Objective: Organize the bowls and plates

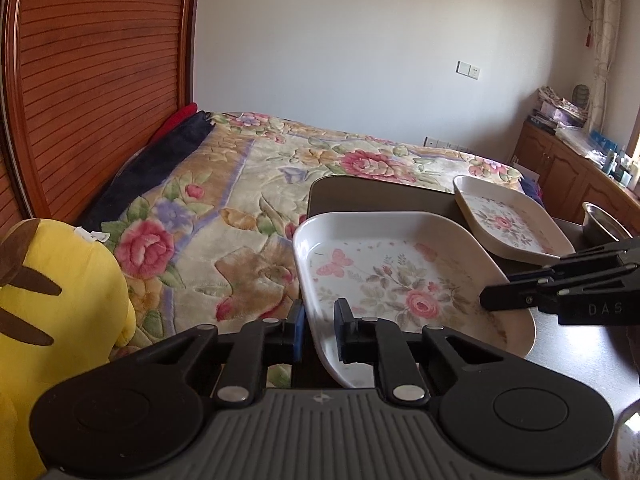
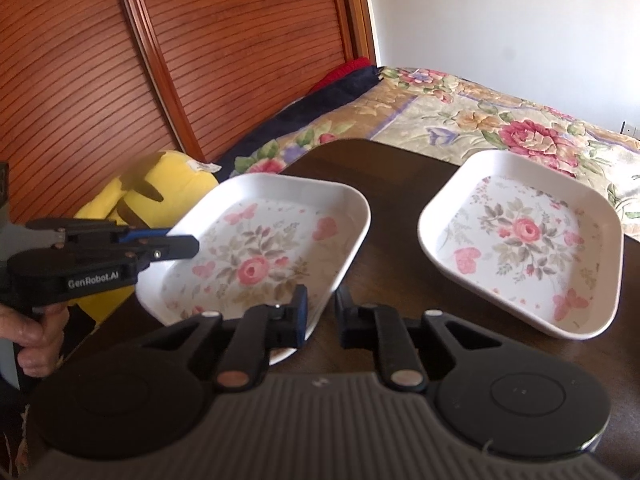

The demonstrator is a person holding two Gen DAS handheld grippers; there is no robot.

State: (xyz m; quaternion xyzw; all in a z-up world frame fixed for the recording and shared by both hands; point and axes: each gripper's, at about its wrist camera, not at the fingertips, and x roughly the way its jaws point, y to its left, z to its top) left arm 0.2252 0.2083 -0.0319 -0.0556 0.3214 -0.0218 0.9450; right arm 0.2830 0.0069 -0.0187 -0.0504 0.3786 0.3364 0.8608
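Observation:
Two white square plates with pink rose prints are over a dark table (image 2: 394,168). The near plate (image 1: 400,280) (image 2: 256,252) is tilted, and its left corner juts past the table edge. My left gripper (image 1: 320,330) (image 2: 188,242) is shut on its left rim, which runs between the fingers. My right gripper (image 2: 322,314) (image 1: 490,298) is shut on the plate's near-right rim. The second plate (image 1: 508,220) (image 2: 520,240) lies flat farther right, apart from both grippers.
A metal bowl (image 1: 600,220) stands at the table's far right, and part of a floral dish (image 1: 624,444) shows at the bottom right. A yellow plush toy (image 1: 60,300) (image 2: 160,184) lies left of the table on the floral bed (image 1: 260,184). A wooden headboard (image 2: 200,60) stands behind.

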